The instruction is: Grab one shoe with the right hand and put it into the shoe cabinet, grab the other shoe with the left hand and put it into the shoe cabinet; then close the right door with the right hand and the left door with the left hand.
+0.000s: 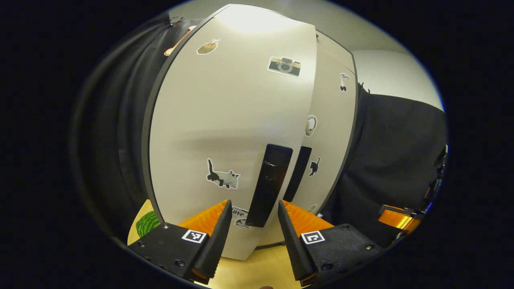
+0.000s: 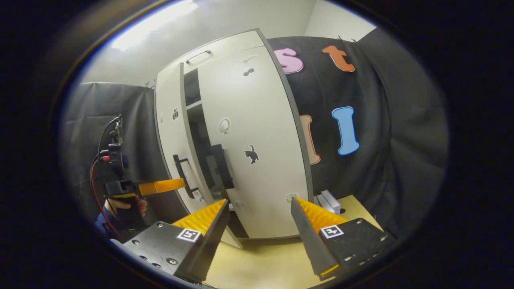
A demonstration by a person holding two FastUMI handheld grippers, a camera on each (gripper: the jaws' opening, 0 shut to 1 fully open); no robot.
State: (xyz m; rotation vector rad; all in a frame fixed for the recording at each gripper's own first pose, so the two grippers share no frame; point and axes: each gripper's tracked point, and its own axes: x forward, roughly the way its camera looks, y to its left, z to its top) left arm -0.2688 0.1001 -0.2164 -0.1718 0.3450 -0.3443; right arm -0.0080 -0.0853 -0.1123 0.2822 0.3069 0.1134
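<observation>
Your left gripper (image 1: pixel 253 235) sits low in front of the cabinet (image 1: pixel 225 132), its jaws open with the black handle (image 1: pixel 268 185) of the left door (image 1: pixel 229 120) standing in the gap between them; the fingers do not press on it. The left door is nearly shut but still proud of the right door (image 1: pixel 333 136), whose own handle (image 1: pixel 298 173) shows just beside it. Stickers dot both doors, a camera (image 1: pixel 284 66) up high and a cat (image 1: pixel 221 176) lower down.

In the right gripper view your right gripper (image 2: pixel 260 228) hangs back from the cabinet, jaws open and holding nothing, above the pale tabletop (image 2: pixel 261 261). From here the right door (image 2: pixel 253 140) lies closed while the left door (image 2: pixel 170 132) stands ajar, with a dark gap and a shelf (image 2: pixel 194 105) visible between them. Your left gripper (image 2: pixel 162 186) reaches in from the left, its orange finger at the left door's handle (image 2: pixel 184 176), with your hand (image 2: pixel 124 206) behind it. The shoes cannot be made out in the dark gap.
</observation>
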